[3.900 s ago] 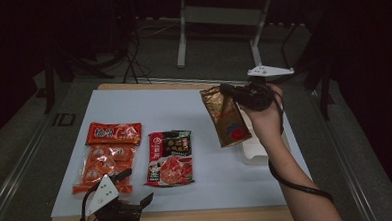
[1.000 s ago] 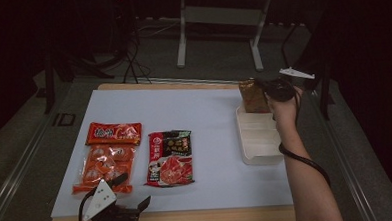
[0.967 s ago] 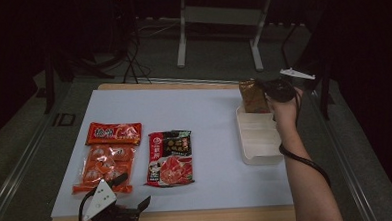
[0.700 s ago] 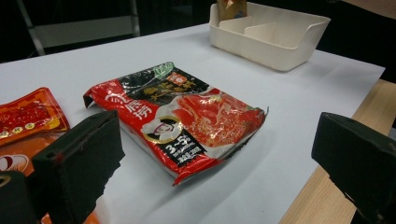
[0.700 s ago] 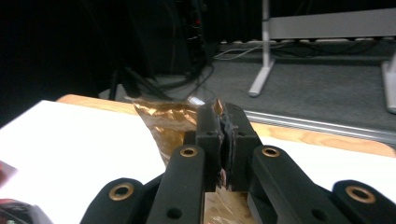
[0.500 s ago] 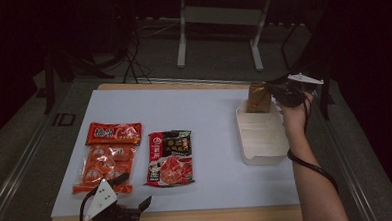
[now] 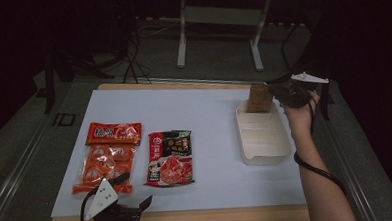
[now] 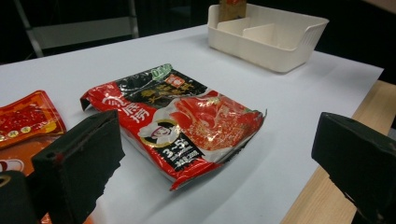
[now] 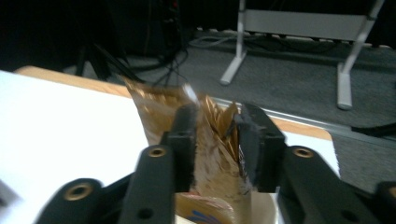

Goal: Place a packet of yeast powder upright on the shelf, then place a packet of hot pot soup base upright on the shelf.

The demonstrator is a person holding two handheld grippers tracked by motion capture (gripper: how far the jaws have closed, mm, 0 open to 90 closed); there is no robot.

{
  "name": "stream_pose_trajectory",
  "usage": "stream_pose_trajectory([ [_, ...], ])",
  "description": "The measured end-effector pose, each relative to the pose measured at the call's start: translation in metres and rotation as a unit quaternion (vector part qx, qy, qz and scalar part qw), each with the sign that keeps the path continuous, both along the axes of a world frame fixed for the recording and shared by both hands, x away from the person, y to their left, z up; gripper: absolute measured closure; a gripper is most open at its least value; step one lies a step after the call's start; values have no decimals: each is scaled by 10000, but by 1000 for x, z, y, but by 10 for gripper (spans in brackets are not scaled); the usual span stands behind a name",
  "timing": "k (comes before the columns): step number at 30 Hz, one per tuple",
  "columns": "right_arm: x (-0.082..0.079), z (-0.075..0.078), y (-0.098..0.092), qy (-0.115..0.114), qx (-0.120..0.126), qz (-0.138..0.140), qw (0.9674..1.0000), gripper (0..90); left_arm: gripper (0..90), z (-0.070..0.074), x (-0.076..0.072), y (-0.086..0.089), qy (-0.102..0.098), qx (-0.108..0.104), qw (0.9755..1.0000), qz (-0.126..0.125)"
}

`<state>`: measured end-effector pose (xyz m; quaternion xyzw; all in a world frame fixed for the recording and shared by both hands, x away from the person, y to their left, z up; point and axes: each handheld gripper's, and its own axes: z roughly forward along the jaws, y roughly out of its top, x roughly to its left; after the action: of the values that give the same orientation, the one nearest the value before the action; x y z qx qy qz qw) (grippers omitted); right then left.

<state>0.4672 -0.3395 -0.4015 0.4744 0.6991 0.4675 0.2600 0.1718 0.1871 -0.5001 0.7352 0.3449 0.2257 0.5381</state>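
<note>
- Standing upright in the far end of the white tray, the brown packet leans against the tray's far wall at the right side of the table.
- The right gripper sits just beside that packet, level with its top, held in the person's right hand.
- In the right gripper view the packet is between the two black jaws; they have just been opening, and a little space shows on each side of the crinkled top, so the pads no longer seem to press on it.
- The left gripper rests at the near left edge of the table, with its jaws spread wide and nothing between them.
- In the left gripper view a red and black packet lies flat on the white sheet ahead of the jaws, apart from them.
- An orange packet lies flat to the left of the red and black packet, just beside it.
- The tray has thin dividers inside; the brown packet is in its farthest section.
</note>
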Motion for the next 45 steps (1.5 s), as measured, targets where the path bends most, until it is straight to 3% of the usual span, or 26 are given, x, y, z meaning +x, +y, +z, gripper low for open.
stream_pose_trajectory([
  [3, -10, 11, 0, -113, 154, 62, 9998, 544, 25, 1, 0, -1, -52, 65, 10000, 47],
  [5, -13, 14, 0, -142, 200, 75, 9997, 544, 25, 1, 0, -1, -52, 65, 10000, 47],
  [6, -23, 19, 1, -199, 308, 184, 9992, 438, 26, 4, 1, -2, -90, 158, 9997, 132],
  [8, -32, 24, 4, -268, 258, 211, 9991, 318, 26, 7, 3, -2, -56, 79, 9998, 164],
  [9, -38, 26, 6, -228, 362, 266, 9987, 262, 27, 9, 4, -1, -66, 30, 9998, 183],
  [11, -46, 28, 10, -172, 382, 425, 9982, 165, 28, 12, 5, -1, -39, -59, 9997, 231],
  [14, -61, 29, 15, -157, 523, 679, 9962, 103, 37, 17, 7, 1, 93, -139, 9995, 259],
  [18, -84, 28, 21, -259, 736, 988, 9921, 102, 36, 23, 9, 2, 276, -279, 9991, 186],
  [20, -95, 26, 24, -262, 814, 1114, 9901, 134, 35, 27, 11, 1, 310, -237, 9991, 139],
  [23, -110, 21, 31, -248, 798, 1256, 9886, 140, 35, 32, 14, -2, 291, -107, 9995, 113],
  [26, -123, 14, 38, -288, 533, 1434, 9878, 141, 35, 34, 20, -2, 425, -181, 9988, 131],
  [32, -149, -2, 47, -351, 407, 1774, 9827, 152, 35, 31, 28, -3, 481, -84, 9987, 120],
  [37, -172, -13, 52, -331, 409, 1910, 9802, 150, 35, 27, 38, -6, 639, -68, 9979, 83],
  [45, -202, -19, 58, -313, 571, 2184, 9737, 139, 37, 31, 54, -9, 590, -9, 9982, 58],
])
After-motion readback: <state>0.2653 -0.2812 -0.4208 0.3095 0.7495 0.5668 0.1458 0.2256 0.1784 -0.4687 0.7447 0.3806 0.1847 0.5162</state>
